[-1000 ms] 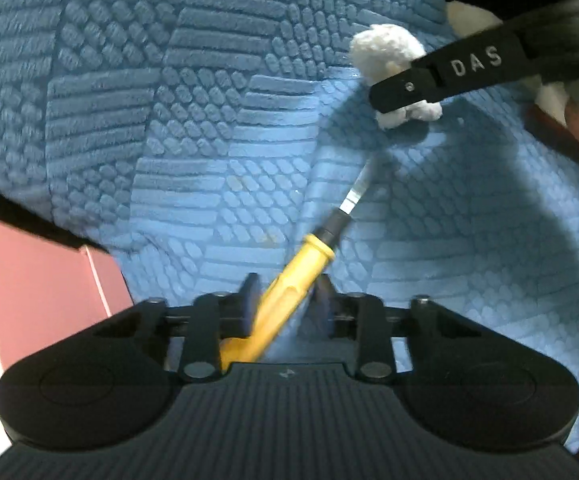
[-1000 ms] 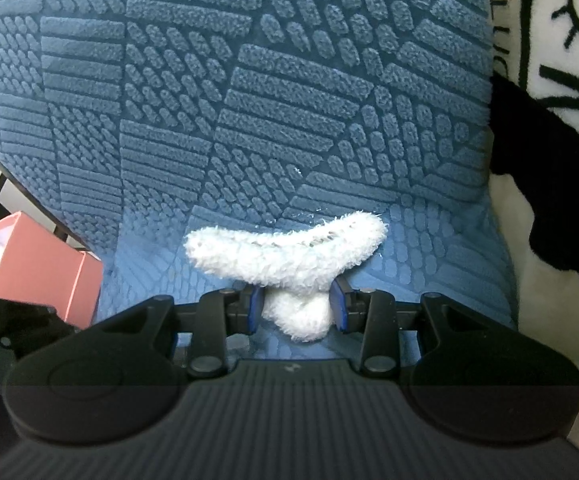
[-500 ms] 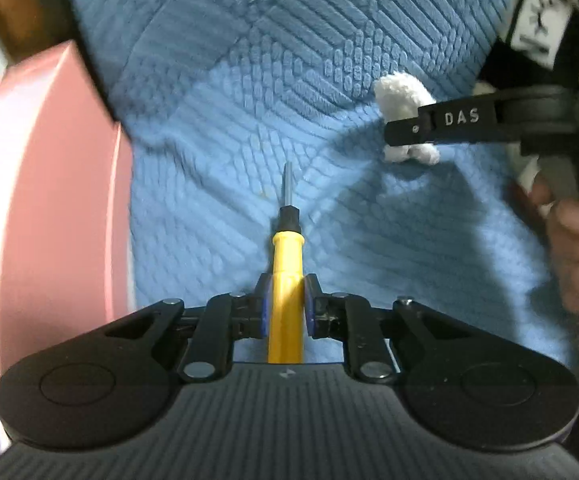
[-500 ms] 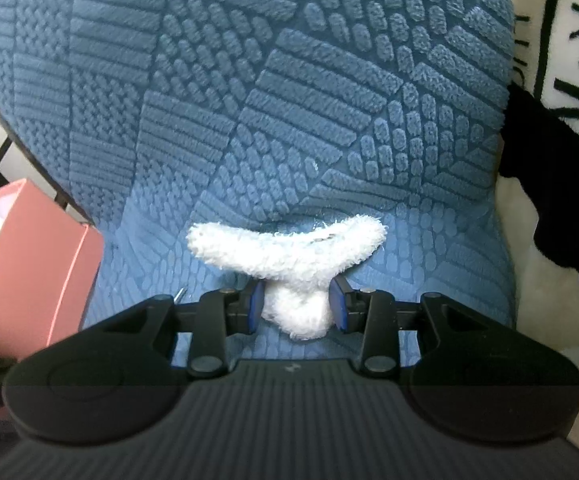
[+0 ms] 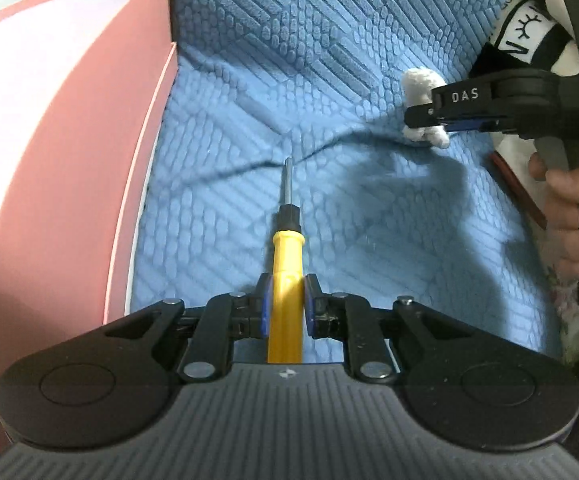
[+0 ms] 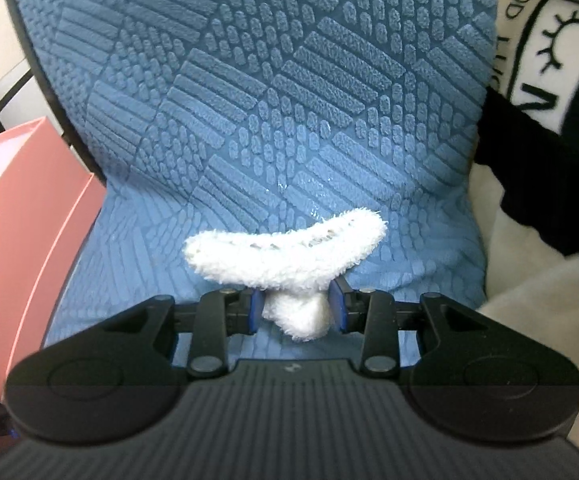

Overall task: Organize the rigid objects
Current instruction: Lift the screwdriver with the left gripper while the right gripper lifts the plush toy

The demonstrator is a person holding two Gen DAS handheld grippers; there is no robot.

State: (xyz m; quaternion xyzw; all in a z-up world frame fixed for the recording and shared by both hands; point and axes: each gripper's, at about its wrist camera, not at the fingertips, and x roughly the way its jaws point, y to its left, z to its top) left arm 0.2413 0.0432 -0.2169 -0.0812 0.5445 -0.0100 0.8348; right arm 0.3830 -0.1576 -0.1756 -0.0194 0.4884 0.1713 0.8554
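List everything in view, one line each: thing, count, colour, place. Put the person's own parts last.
screwdriver: one, yellow handle with metal shaft, clamped in the left gripper, tip pointing away.
fluffy item: one, white, pinched in the right gripper.
box: one, pink, at the left edge.
cushion: one, blue with raised pattern, under everything.
plush fabric: one, black and white with lettering, right of the cushion.
left gripper: one, black with blue pads.
right gripper: one, black with blue pads.
hand: one, on the right gripper's handle.

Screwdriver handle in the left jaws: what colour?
Yellow, with a black collar; screwdriver shows best in the left wrist view.
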